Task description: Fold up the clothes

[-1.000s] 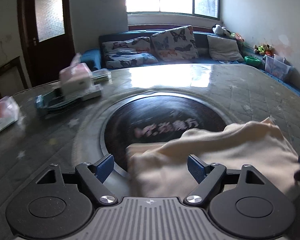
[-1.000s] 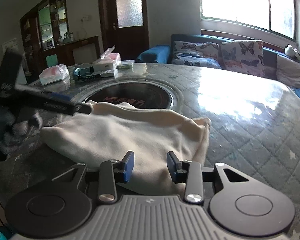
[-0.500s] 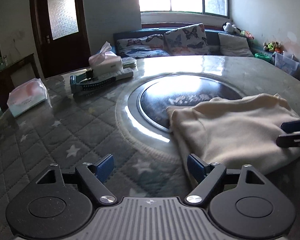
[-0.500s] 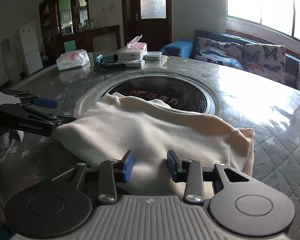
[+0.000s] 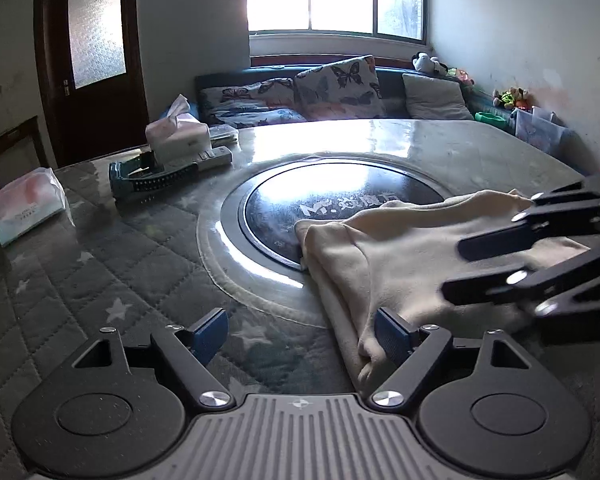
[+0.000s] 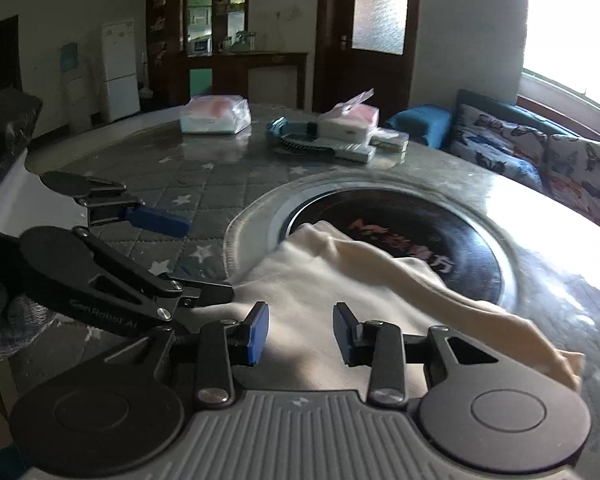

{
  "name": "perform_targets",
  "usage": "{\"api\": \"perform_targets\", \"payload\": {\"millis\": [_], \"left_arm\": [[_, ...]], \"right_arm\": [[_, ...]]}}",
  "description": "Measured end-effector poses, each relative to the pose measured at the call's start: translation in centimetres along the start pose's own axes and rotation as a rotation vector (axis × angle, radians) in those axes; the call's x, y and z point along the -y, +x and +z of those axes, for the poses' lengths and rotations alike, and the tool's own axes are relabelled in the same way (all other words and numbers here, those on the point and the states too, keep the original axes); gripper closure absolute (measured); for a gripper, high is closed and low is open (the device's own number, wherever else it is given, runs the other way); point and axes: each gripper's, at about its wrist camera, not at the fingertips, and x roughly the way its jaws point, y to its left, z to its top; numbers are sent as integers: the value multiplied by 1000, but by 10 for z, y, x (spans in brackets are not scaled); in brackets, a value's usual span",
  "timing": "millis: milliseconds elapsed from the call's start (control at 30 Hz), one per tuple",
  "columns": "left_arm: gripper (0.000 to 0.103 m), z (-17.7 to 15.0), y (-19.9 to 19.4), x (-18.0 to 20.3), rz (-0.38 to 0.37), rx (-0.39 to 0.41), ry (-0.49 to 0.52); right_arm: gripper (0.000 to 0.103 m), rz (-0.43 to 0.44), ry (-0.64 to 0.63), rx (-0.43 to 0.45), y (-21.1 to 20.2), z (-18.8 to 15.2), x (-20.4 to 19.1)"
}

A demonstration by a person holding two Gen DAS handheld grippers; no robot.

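**Cream garment bunched at the hotplate, both grippers over it**

While the table [image 5: 100,280] is lit hard from the window, a cream garment [image 5: 400,256] is seen lying folded and rumpled on the quilted cover, its far edge draped over the rim of the round black hotplate [image 5: 324,208] set in the tabletop. The left gripper [image 5: 300,332] is held wide apart, nothing pinched: its left pad sits over bare star-patterned cover, and its right pad is just beside the garment's near corner, possibly brushing it, though contact cannot be made out. The right gripper [image 6: 300,332] is poised above the cream cloth with its jaws closing; cloth is seen below and between the blue pads, yet no fabric is pressed by them. In the left wrist view the right gripper is caught blurred over the garment's right side. Across the table, a tissue box [image 5: 178,132] is seen standing beside a teal brush [image 5: 152,176], with a wrapped tissue pack [image 5: 24,208] set well apart near the left edge. A sofa with butterfly cushions [image 5: 340,84] is seen beneath the window.
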Motion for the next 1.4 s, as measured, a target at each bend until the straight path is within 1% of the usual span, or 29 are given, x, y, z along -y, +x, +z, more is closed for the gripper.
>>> {"api": "perform_targets", "payload": {"millis": [100, 200, 300, 367, 467, 533, 633, 733, 900, 933, 1033, 1133, 1167, 1233, 1267, 1333, 1400], "left_arm": [[20, -1, -1, -2, 2, 0, 8], [20, -1, -2, -6, 5, -1, -1], [20, 1, -4, -11, 17, 2, -20], [20, 2, -6, -15, 20, 3, -42], [20, 4, -7, -22, 30, -1, -74], [20, 6, -10, -26, 36, 0, -95], [20, 9, -14, -32, 37, 7, -130], [20, 13, -16, -38, 42, 12, -162], [20, 17, -13, -45, 12, -12, -249], [20, 18, -12, -45, 5, -17, -261], [20, 18, -9, -45, -10, -36, -293], [19, 19, -5, -47, -30, -57, -344], [19, 19, -3, -47, -40, -65, -367], [19, 20, 1, -47, -52, -82, -410], [19, 21, 3, -47, -58, -91, -432], [19, 22, 8, -47, -70, -106, -473], [19, 23, 12, -46, -84, -118, -512]], "right_arm": [[70, 2, -17, -17, 13, -2, -6], [70, 1, -26, -23, 11, -2, -7], [70, -8, -47, 5, 3, 1, -11], [71, 7, -50, 17, 1, 1, -14], [71, 21, -91, -5, 8, -2, -23], [71, 22, -101, -4, 9, -2, -27], [71, 10, -122, 22, 2, 1, -32], [71, 34, -148, 33, -4, 4, -40], [69, 72, -219, 17, 1, 2, -57], [65, 72, -229, 14, 4, 1, -60], [63, 71, -259, -3, 12, -1, -67], [63, 47, -300, -15, 17, -3, -74], [64, 38, -306, -15, 17, -4, -75], [73, 22, -311, -14, 18, -3, -77], [75, 17, -305, -11, 17, -3, -76], [88, 9, -287, -3, 16, -1, -73], [91, 23, -237, 9, 12, 2, -66]]}}
